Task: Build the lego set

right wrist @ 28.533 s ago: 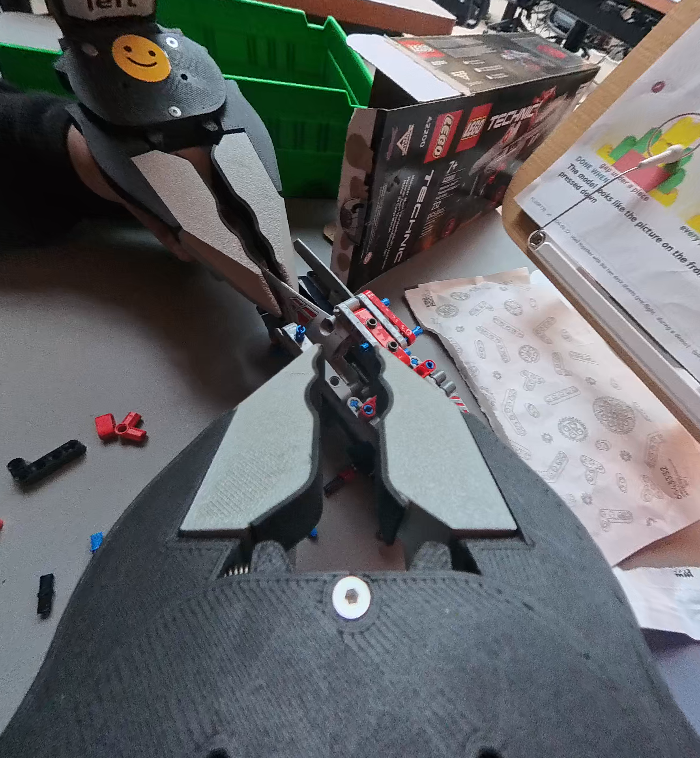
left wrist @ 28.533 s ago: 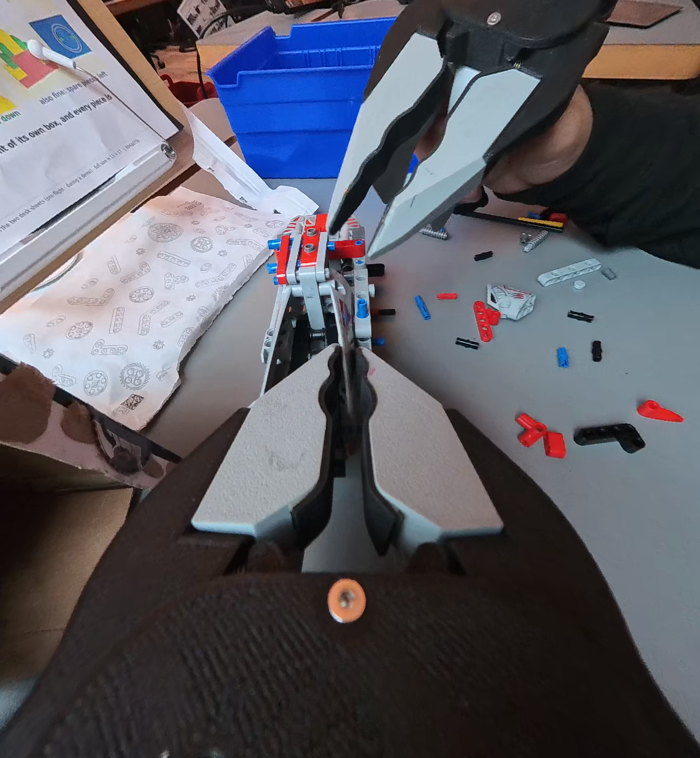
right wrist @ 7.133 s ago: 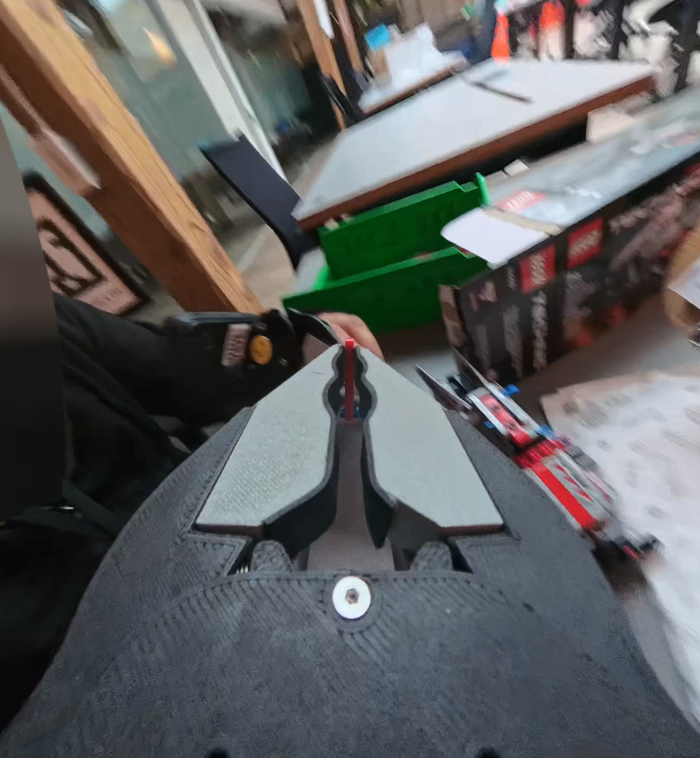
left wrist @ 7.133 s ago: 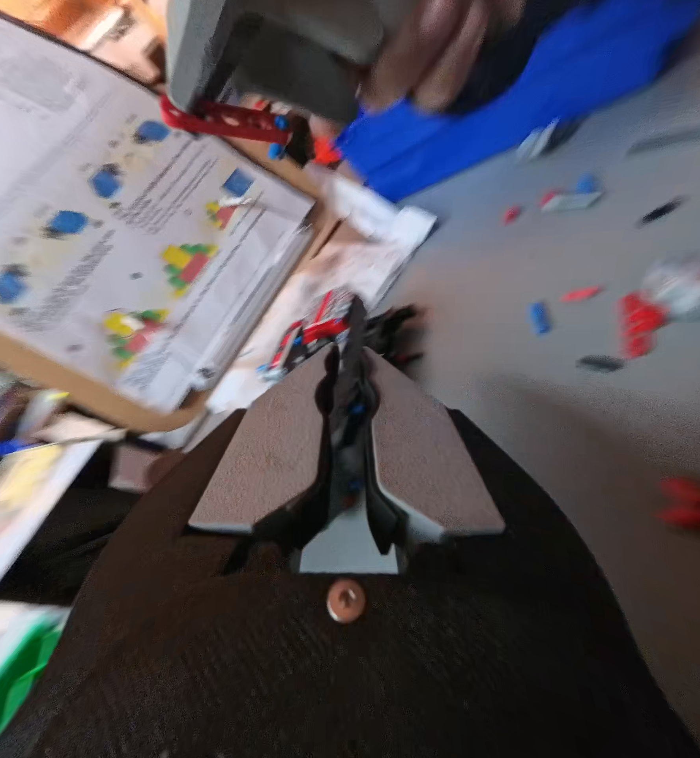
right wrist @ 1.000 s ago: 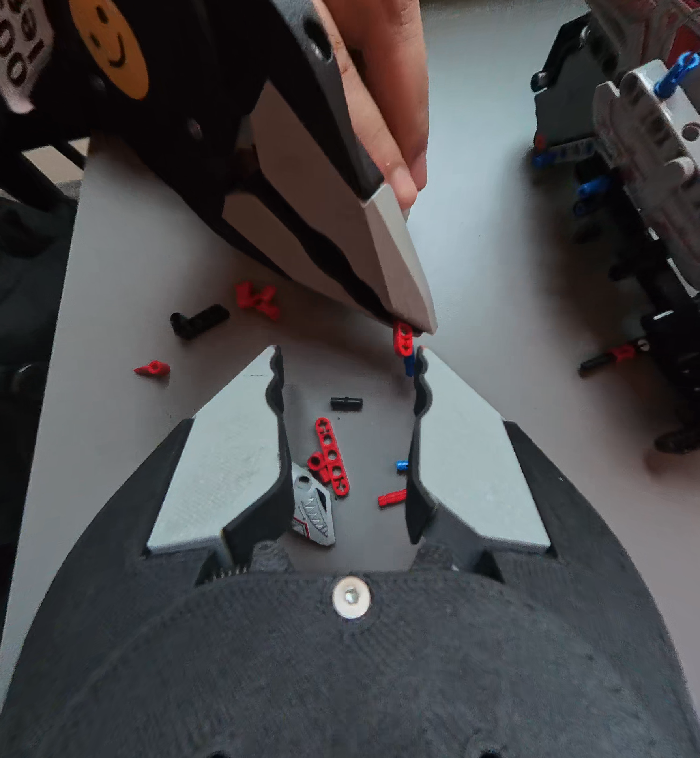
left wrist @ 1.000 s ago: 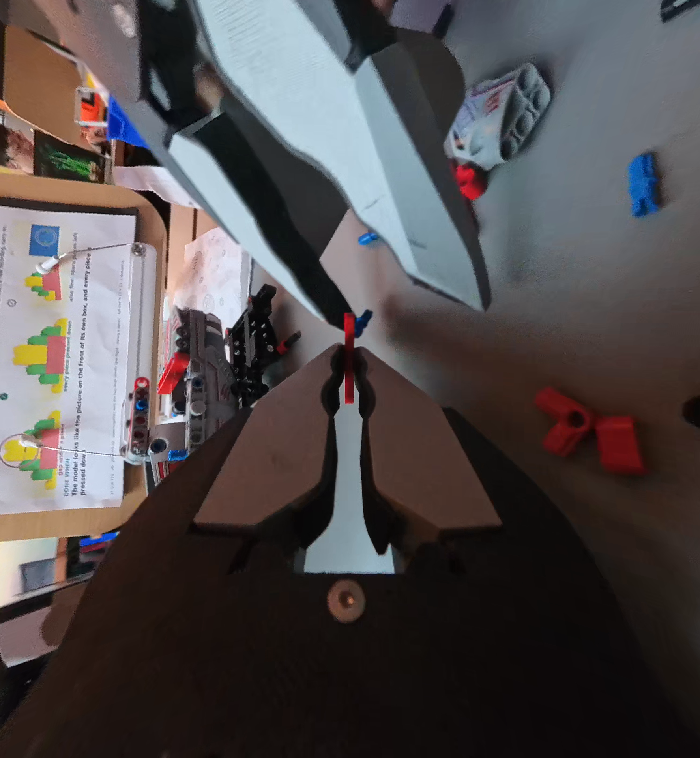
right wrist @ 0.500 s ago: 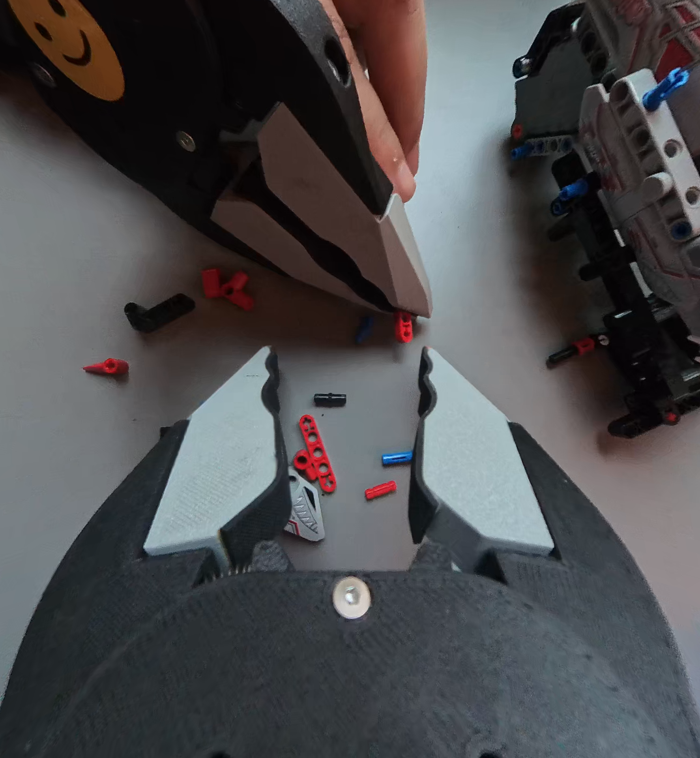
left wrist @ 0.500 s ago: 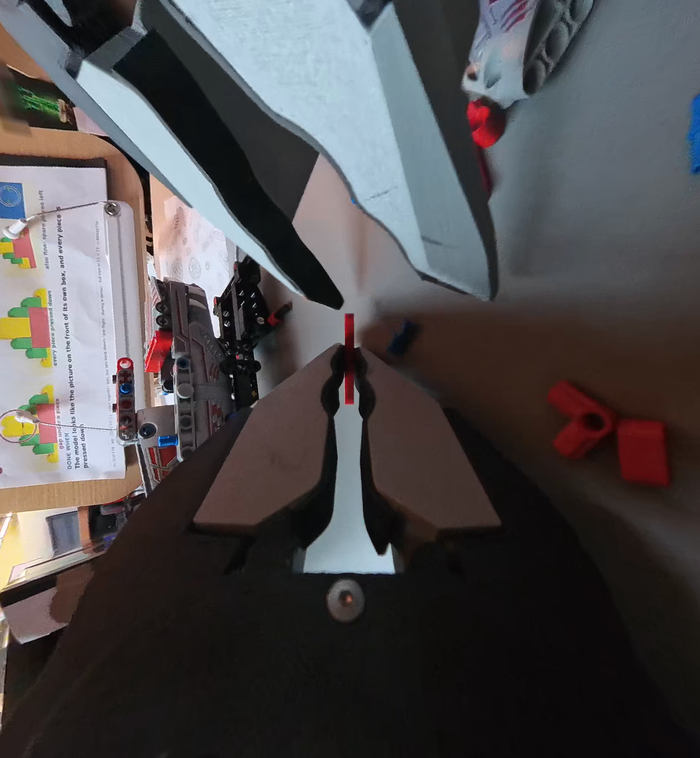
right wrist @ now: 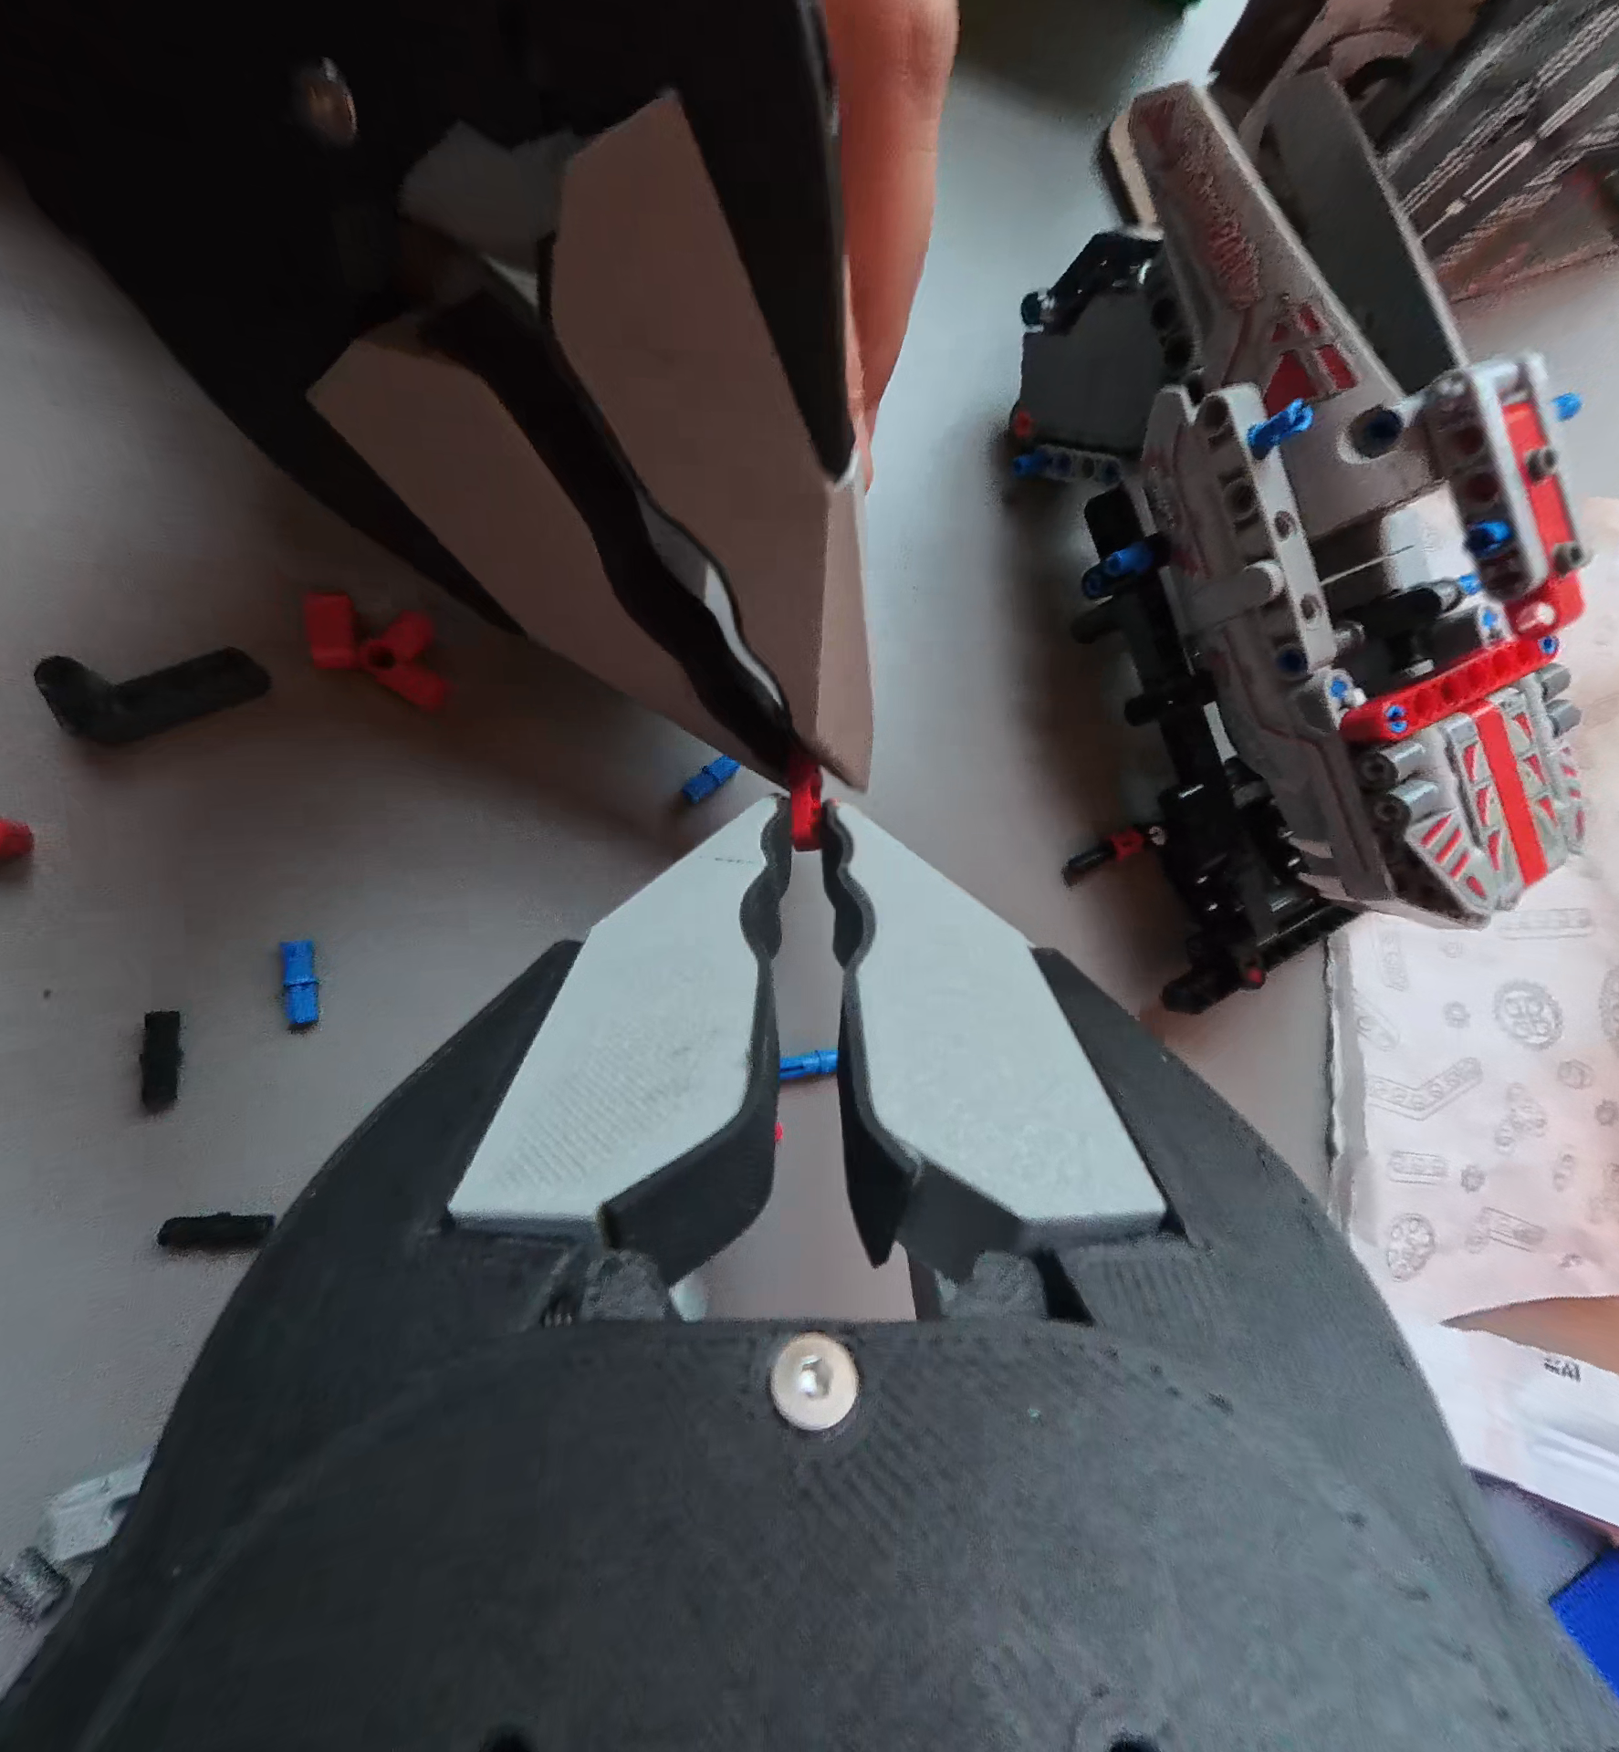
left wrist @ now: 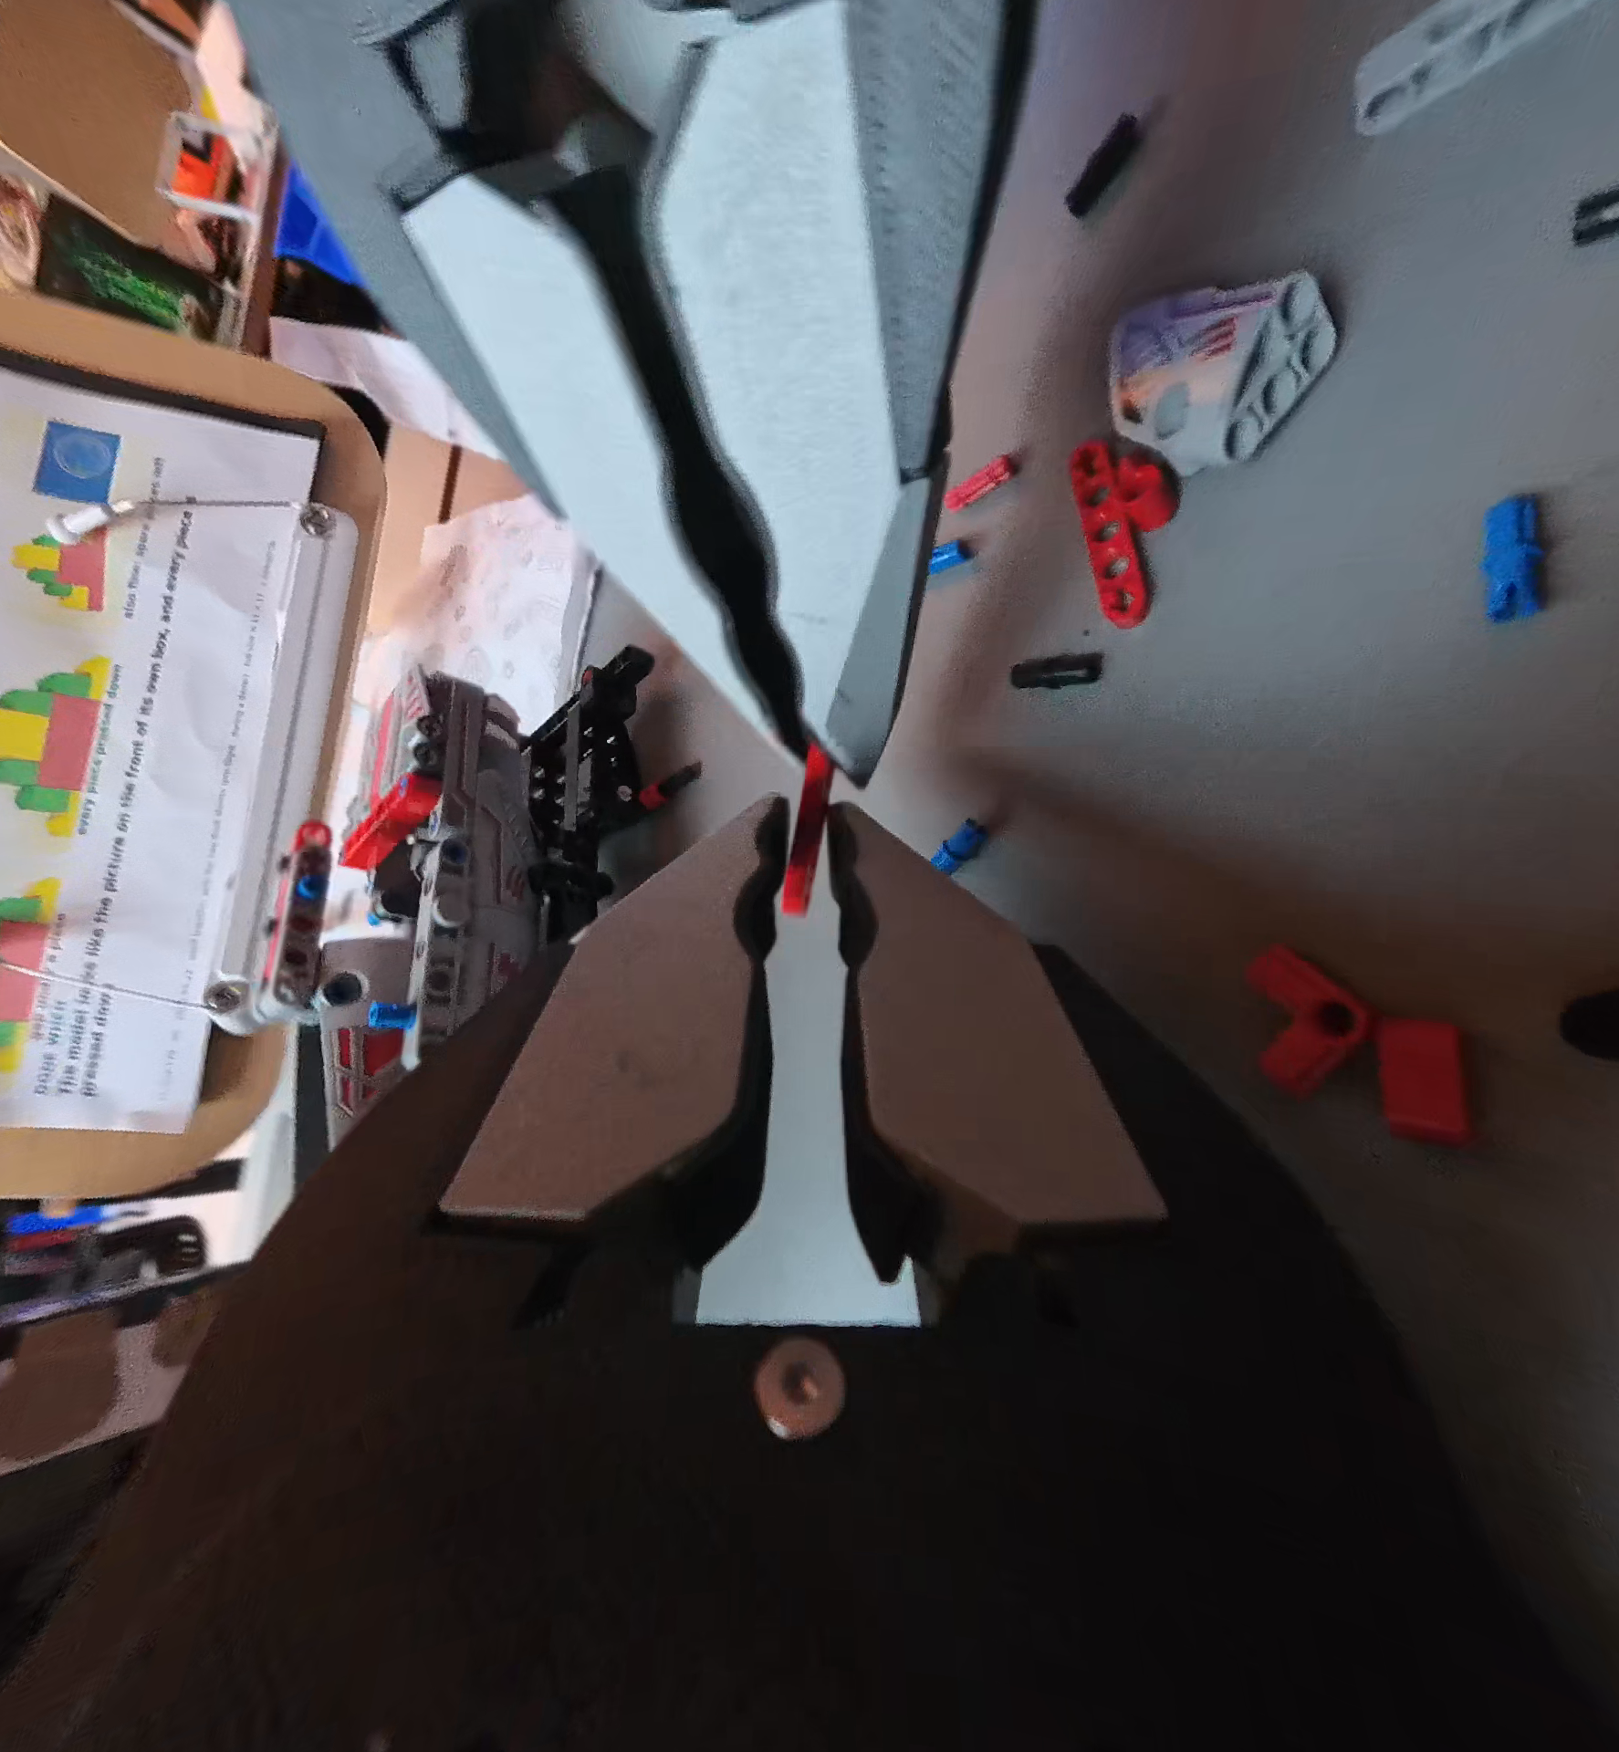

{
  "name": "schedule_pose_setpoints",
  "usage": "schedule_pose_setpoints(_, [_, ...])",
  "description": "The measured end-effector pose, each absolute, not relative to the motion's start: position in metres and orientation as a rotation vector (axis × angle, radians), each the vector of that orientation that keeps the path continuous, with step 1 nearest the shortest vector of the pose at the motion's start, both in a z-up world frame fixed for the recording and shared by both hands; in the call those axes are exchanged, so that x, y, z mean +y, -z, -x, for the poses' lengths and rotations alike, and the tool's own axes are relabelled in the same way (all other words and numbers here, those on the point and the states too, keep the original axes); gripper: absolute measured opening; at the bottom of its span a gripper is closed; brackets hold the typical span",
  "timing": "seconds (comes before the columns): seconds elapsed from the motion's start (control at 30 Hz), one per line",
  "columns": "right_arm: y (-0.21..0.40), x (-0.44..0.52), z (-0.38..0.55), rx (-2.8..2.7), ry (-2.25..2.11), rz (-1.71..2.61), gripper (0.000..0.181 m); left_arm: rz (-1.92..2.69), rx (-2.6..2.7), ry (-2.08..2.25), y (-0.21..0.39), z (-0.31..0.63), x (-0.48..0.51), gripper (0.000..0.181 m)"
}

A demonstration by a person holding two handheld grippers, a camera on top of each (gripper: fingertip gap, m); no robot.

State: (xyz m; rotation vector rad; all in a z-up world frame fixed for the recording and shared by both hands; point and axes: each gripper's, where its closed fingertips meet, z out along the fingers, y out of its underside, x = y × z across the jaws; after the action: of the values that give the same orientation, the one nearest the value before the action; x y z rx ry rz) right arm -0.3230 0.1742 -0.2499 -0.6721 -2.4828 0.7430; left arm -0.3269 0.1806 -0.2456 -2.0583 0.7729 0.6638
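Note:
A small red Lego piece (left wrist: pixel 804 844) sits between the tips of both grippers, held above the grey table (left wrist: pixel 1308 787). My left gripper (left wrist: pixel 803 811) is shut on its lower part. My right gripper (right wrist: pixel 804 811) is shut on the same red piece (right wrist: pixel 804 806), and in the left wrist view it comes down from above with its tips on the piece's top end. The two grippers meet tip to tip. The part-built grey, red and black model lies on the table to the side, at left in the left wrist view (left wrist: pixel 483 853) and at right in the right wrist view (right wrist: pixel 1356 616).
Loose parts lie scattered: red connectors (left wrist: pixel 1356 1038), a red beam (left wrist: pixel 1114 540), a grey panel (left wrist: pixel 1223 370), blue pins (left wrist: pixel 1512 559), a black angled beam (right wrist: pixel 151 692). An instruction board (left wrist: pixel 123 711) stands beyond the model. A printed paper bag (right wrist: pixel 1498 1090) lies beside the model. Only a small space, under 4 cm, lies between the two pairs of fingers.
My right gripper has closed from wide open onto the red piece held by my left gripper. A blue pin has dropped onto the table beside the tips.

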Motion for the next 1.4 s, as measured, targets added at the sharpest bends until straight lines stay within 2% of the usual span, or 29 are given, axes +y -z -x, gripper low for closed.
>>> schedule_pose_setpoints(0.1, [0.26,0.186,0.321,-2.538,-0.742,0.802,0.0,2.086,0.654,-0.548,0.24,0.334,0.176,0.018])
schedule_pose_setpoints(0.2, [0.26,0.172,0.312,-2.607,-0.914,0.855,0.009,2.09,0.497,-0.323,0.232,0.338,0.172,0.018])
schedule_pose_setpoints(0.27, [0.264,0.172,0.308,-2.64,-0.9,0.841,0.007,2.106,0.448,-0.252,0.233,0.342,0.169,0.016])
schedule_pose_setpoints(0.4, [0.259,0.171,0.311,-2.615,-0.951,0.859,0.019,2.143,0.429,-0.255,0.239,0.347,0.167,0.012])
schedule_pose_setpoints(0.57, [0.257,0.171,0.318,-2.576,-1.064,0.981,0.007,2.11,0.389,-0.298,0.231,0.354,0.168,0.008])
schedule_pose_setpoints(0.73, [0.263,0.159,0.304,-2.686,-1.103,0.959,0.001,1.984,0.173,-0.472,0.197,0.395,0.164,0.008])
schedule_pose_setpoints(0.87, [0.248,0.17,0.317,-2.563,-1.171,1.027,0.008,1.859,0.06,-0.613,0.169,0.418,0.153,0.008])
schedule_pose_setpoints(1.03, [0.228,0.174,0.333,-2.395,-1.344,1.14,0.018,1.933,0.007,-0.658,0.184,0.436,0.15,0.021])
schedule_pose_setpoints(1.2, [0.212,0.174,0.34,-2.291,-1.425,1.154,0.018,1.965,-0.019,-0.596,0.192,0.436,0.151,0.024])
schedule_pose_setpoints(1.27, [0.21,0.174,0.341,-2.272,-1.446,1.148,0.017,1.98,0.004,-0.546,0.197,0.432,0.153,0.015])
schedule_pose_setpoints(1.4, [0.207,0.178,0.347,-2.204,-1.455,1.169,0.018,1.983,0.043,-0.463,0.196,0.423,0.154,0.01])
